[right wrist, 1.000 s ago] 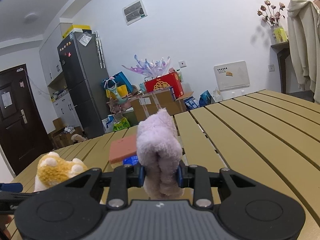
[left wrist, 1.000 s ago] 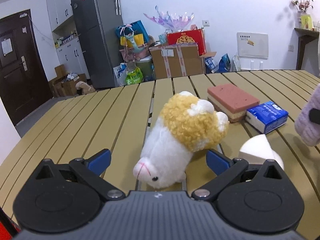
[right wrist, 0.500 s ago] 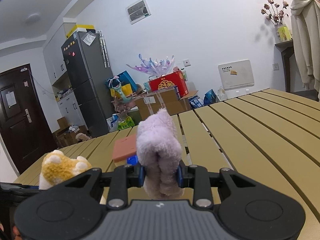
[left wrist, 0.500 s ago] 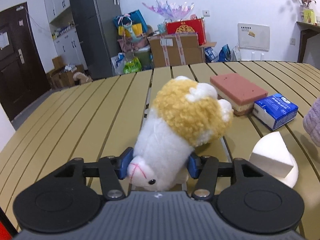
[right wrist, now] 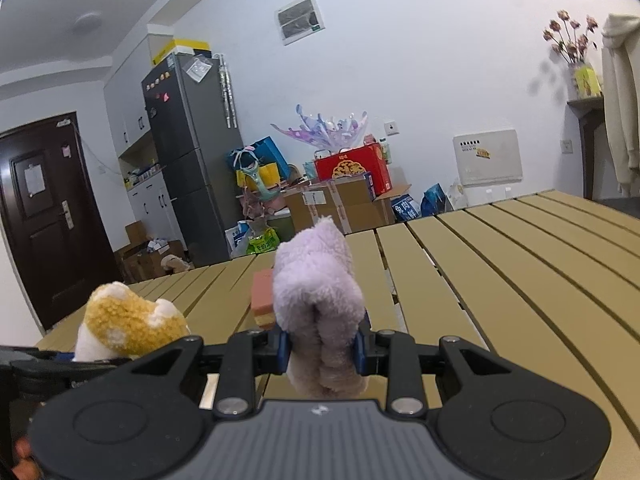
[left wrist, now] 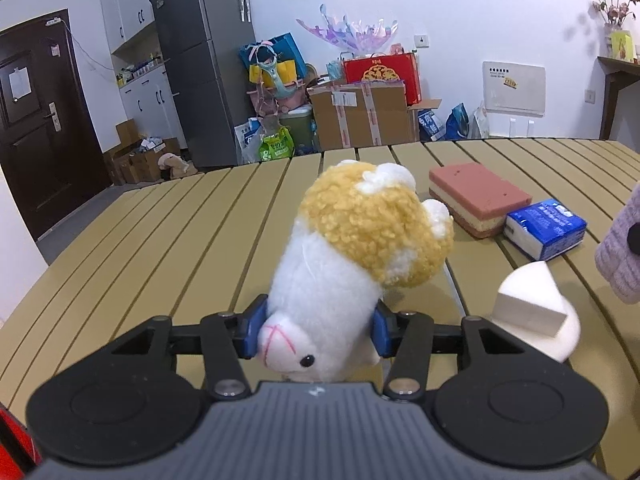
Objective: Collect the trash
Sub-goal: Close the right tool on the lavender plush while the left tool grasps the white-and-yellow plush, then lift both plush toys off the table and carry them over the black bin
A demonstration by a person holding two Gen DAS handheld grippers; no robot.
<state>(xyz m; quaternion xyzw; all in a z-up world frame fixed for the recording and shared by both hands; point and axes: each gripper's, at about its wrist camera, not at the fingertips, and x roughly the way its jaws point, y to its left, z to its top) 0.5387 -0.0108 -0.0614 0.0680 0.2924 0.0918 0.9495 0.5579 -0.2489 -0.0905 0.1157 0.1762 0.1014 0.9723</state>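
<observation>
A white plush toy with a curly yellow back (left wrist: 360, 232) sits head-first between the blue pads of my left gripper (left wrist: 316, 334). The jaws are closing and both pads press into its white body. The same toy shows at the lower left of the right wrist view (right wrist: 128, 324). My right gripper (right wrist: 320, 350) is shut on a pale purple plush toy (right wrist: 316, 280), held upright above the slatted tan table (right wrist: 520, 272). That purple toy also peeks in at the right edge of the left wrist view (left wrist: 618, 256).
On the table beyond the yellow toy lie a pink-topped sponge block (left wrist: 478, 196), a blue tissue pack (left wrist: 546, 228) and a white foam wedge (left wrist: 532, 312). Cardboard boxes (left wrist: 360, 116), bags and a grey fridge (left wrist: 204, 60) stand past the table's far edge.
My left gripper's jaws went from wide open to pressed on the yellow and white plush toy. The right gripper kept its hold on the purple toy.
</observation>
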